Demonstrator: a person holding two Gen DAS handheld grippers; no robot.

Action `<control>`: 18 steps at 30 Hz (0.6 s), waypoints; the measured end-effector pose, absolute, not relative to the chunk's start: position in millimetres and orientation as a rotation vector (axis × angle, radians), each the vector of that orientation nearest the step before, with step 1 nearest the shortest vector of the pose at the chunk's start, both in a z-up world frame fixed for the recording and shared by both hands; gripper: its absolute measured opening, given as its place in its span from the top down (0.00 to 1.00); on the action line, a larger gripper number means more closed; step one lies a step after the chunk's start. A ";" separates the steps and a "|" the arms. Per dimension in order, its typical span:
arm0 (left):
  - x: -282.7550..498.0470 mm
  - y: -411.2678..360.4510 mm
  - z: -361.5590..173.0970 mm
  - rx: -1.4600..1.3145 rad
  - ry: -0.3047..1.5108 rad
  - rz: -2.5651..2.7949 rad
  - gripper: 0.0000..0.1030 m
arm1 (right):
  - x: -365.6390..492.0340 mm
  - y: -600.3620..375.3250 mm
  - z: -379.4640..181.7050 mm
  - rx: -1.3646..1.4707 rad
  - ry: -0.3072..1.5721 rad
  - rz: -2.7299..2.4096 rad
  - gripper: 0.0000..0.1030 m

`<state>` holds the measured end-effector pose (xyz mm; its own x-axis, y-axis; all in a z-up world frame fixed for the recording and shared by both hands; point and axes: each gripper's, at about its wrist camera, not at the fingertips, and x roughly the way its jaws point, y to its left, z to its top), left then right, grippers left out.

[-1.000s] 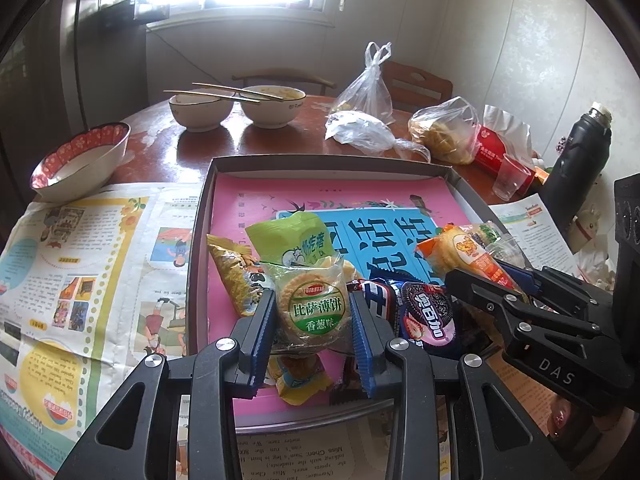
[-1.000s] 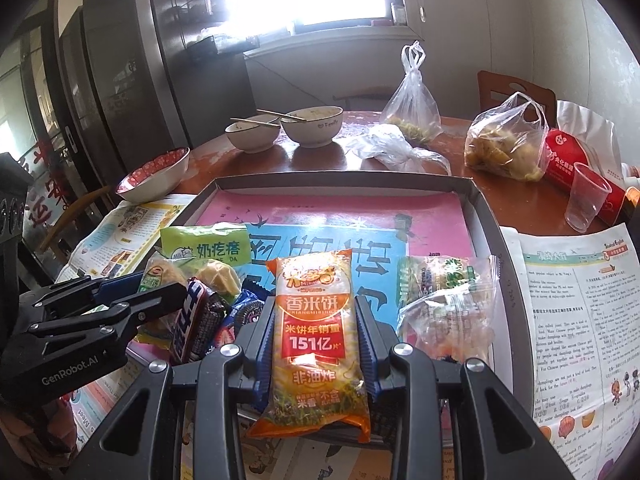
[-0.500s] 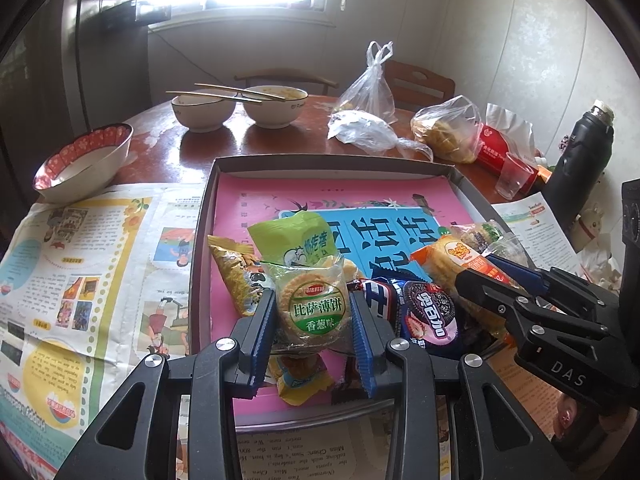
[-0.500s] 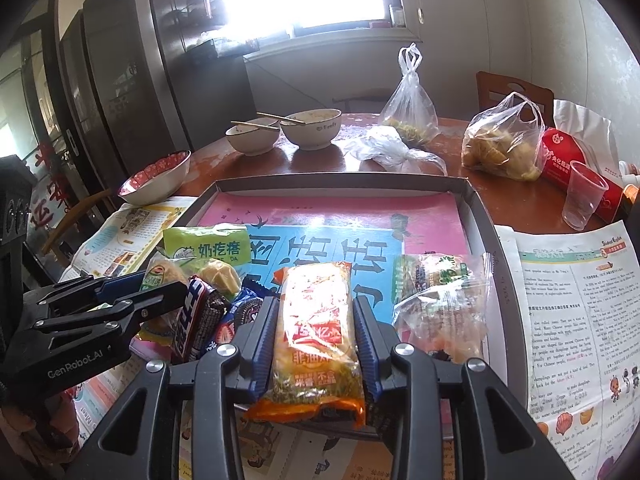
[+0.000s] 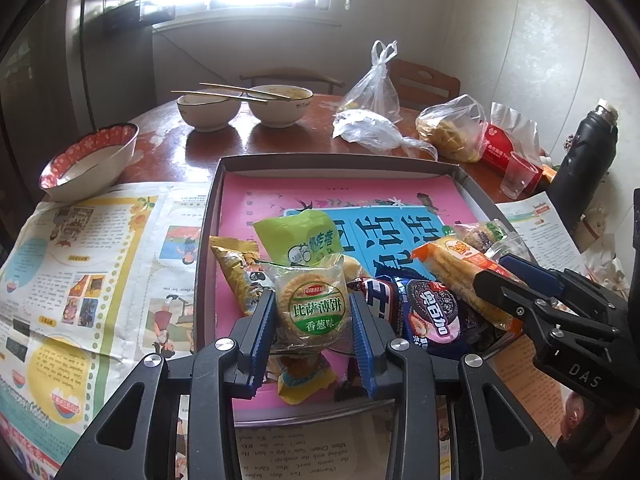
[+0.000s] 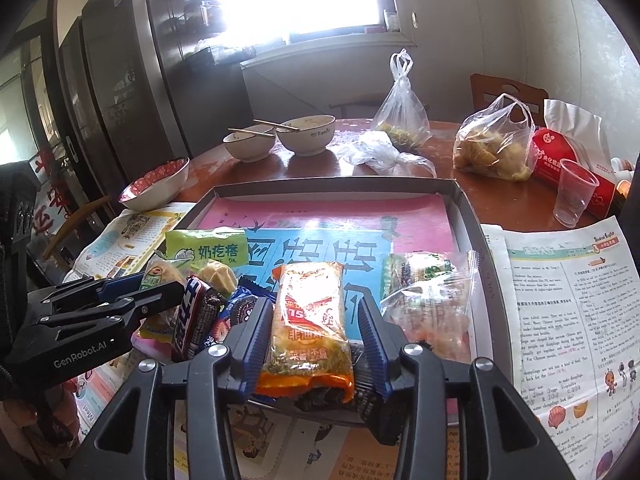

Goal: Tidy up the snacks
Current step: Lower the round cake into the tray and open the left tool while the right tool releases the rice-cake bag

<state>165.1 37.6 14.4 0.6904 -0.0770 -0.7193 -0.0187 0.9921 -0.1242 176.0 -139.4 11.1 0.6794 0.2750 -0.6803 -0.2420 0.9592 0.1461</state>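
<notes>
1. I'm sitting over a round wooden table (image 5: 280, 140) by a bright window. There's newspaper (image 5: 80, 260) spread on it, plus a shallow tray (image 5: 332, 159) lined with pink and blue paper.
2. At 12 o'clock past the tray, two bowls (image 5: 276, 106) are carrying chopsticks. A red-rimmed bowl (image 5: 88, 156) is sitting at 10 o'clock, plastic bags (image 5: 452, 126) at 1 o'clock and a dark flask (image 5: 586, 156) at 2 o'clock.
3. Both grippers are pointing down at a slant toward the tray's near edge, side by side.
4. The left gripper (image 5: 314, 320) is pinching a round cracker pack (image 5: 314, 306) with a green label, pads pressing on both sides.
5. The right gripper (image 6: 310, 334) is loosening up. Its jaws have just been opening, and the orange rice cracker pack (image 6: 310, 320) is lying between them with a gap on the right side, so it's no longer clamped.
6. The rest of the snack pile (image 5: 432, 312) is bunching up between the two grippers at 3 o'clock of the left one, with a green pouch (image 5: 302, 240) at 12 o'clock.
</notes>
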 end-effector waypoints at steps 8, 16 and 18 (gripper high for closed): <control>162.0 35.6 19.3 -0.114 0.794 -0.020 0.58 | 172.9 -142.4 14.6 0.046 0.757 0.275 0.50; 156.4 36.0 26.1 -0.120 0.774 -0.019 0.50 | 168.2 -145.1 20.1 0.043 0.735 0.260 0.48; 151.5 37.0 31.9 -0.126 0.755 -0.015 0.46 | 164.8 -145.7 23.7 0.041 0.720 0.255 0.47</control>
